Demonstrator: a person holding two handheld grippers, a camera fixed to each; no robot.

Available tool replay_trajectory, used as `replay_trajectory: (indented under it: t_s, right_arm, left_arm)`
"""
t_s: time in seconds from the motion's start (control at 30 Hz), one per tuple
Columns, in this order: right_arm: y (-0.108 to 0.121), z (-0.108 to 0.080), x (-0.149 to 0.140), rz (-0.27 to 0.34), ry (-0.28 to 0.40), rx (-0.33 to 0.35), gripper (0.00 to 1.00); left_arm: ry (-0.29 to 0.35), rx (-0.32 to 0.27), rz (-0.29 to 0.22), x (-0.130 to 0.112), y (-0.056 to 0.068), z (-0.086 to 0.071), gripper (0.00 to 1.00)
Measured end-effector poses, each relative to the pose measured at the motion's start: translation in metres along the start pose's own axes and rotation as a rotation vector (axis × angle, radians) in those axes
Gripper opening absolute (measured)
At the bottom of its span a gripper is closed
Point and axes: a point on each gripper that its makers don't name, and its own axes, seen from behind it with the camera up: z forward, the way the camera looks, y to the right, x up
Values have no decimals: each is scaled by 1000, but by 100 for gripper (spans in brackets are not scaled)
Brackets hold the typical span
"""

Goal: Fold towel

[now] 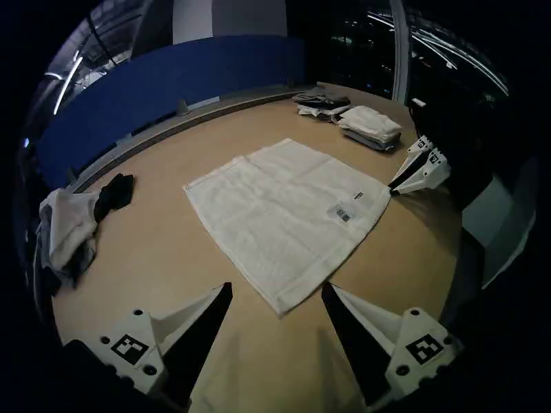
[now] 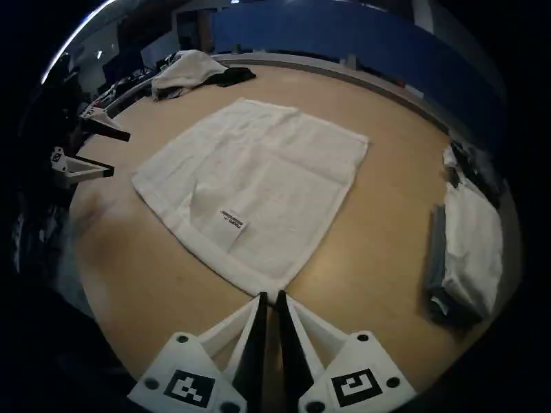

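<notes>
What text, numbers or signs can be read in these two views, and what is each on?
On the towel: a label with a barcode and a few printed lines, too small and blurred to read in either view.
On the fingers of the left gripper and the right gripper: markers of black-and-white square patterns, no letters or numbers.
No readable text anywhere.
</notes>
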Motion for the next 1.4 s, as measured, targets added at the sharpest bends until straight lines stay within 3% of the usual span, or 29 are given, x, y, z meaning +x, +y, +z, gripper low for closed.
replay_trajectory:
  t_s: [0.57,0.9,1.17,1.4]
  right_arm:
    - [0,-2,1,11,5,-4,7]
    - [0,0,0,14,8,-2,7]
    - [0,0,0,7,7,3,7]
    - [0,0,1,7,7,8,7]
  left_arm:
    - [-15,-21,-9,-3,4,0,95]
    - [-87,-16,37,-24,6,15,81]
    - [-121,-28,9,-32,7,28,74]
    - [-151,-35,4,-38,10,33,53]
